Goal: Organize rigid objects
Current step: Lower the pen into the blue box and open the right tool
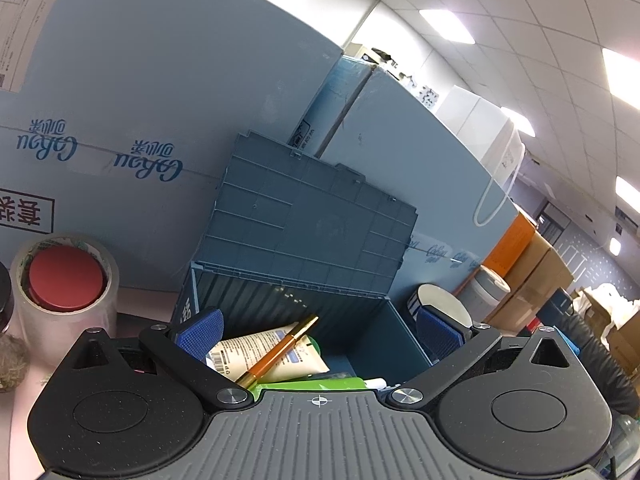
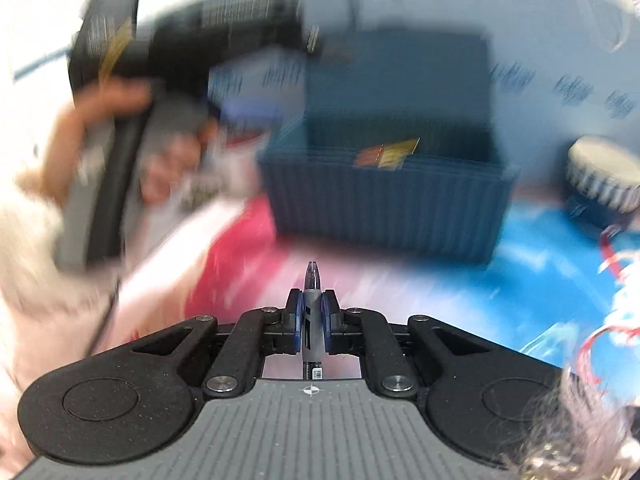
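Note:
A dark blue storage box [image 1: 360,332] stands open with its lid [image 1: 308,220] leaning back. Inside lie a white tube [image 1: 268,354], an orange and gold pen [image 1: 280,352] and something green [image 1: 320,384]. My left gripper [image 1: 320,334] is open and empty, its blue pads [image 1: 202,330] spread just over the box. My right gripper [image 2: 312,312] is shut on a grey pen [image 2: 312,320] that points at the box [image 2: 384,208] ahead. The right wrist view is blurred by motion.
A tape roll [image 1: 64,284] with a red cap [image 1: 66,276] inside stands left of the box. A white cup [image 1: 440,304] stands to its right, also in the right wrist view [image 2: 600,176]. Blue cartons [image 1: 140,100] rise behind. The person's left hand with its gripper [image 2: 112,168] is at left.

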The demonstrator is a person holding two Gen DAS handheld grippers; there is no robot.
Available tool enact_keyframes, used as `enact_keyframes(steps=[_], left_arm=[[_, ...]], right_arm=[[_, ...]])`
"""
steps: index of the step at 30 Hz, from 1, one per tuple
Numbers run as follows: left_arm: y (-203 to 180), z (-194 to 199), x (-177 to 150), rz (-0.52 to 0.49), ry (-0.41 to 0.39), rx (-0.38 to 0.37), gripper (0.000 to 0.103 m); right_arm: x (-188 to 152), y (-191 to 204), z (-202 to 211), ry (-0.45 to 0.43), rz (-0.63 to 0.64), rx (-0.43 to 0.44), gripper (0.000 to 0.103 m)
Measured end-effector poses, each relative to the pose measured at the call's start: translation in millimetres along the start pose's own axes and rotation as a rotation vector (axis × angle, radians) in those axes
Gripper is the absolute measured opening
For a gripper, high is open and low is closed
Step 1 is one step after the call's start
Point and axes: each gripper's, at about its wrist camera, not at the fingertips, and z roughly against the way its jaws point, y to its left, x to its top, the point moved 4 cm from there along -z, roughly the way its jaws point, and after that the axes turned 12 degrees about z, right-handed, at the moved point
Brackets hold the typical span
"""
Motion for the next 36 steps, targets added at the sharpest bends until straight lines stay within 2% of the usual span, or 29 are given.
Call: enact_keyframes(steps=[3,6,13,17,21,29,33,36], left_arm=[[-3.1,2.9,-1.0,-0.011,-0.004,-0.003,0.103],[-3.8,6.7,-1.0,-0.020,-0.011,-0.001,0.103],[5.8,11.4,7.2,0.020,-0.027,-0.008,0.103],[11.7,14.4,11.7,0.042,-0.041,-0.009,0.103],[17.2,14.6,15.1,0.062,-0.044,-0.010,0.103],[25.1,9.4,16.1,0.085,-0.029,-0.002,0.103],[30.6,6.9,17.5,0.105,-0.025,0.001,0.103],[34.0,5.2,18.2,0.117,-0.022,0.005,0.103]], right_arm=[[15.3,-7.7,25.8,-0.148,-0.023,-0.066,0.010],[32.5,-14.2,43.3,-0.257,-0.044,-0.116,0.010],[78.0,-40.2,53.9,-0.425,-0.106,-0.194,0.010],[104.0,-54.0,30.0,-0.439,-0.158,-0.166,0.010],[117.8,-53.1,-0.4,-0.444,-0.108,-0.222,0.010],[109.0,-55.6,-57.9,-0.356,-0.062,-0.248,0.010],[103.4,-56.2,-75.8,-0.331,-0.006,-0.292,0.010],[100.9,-53.8,-80.9,-0.328,0.066,-0.366,0.011]])
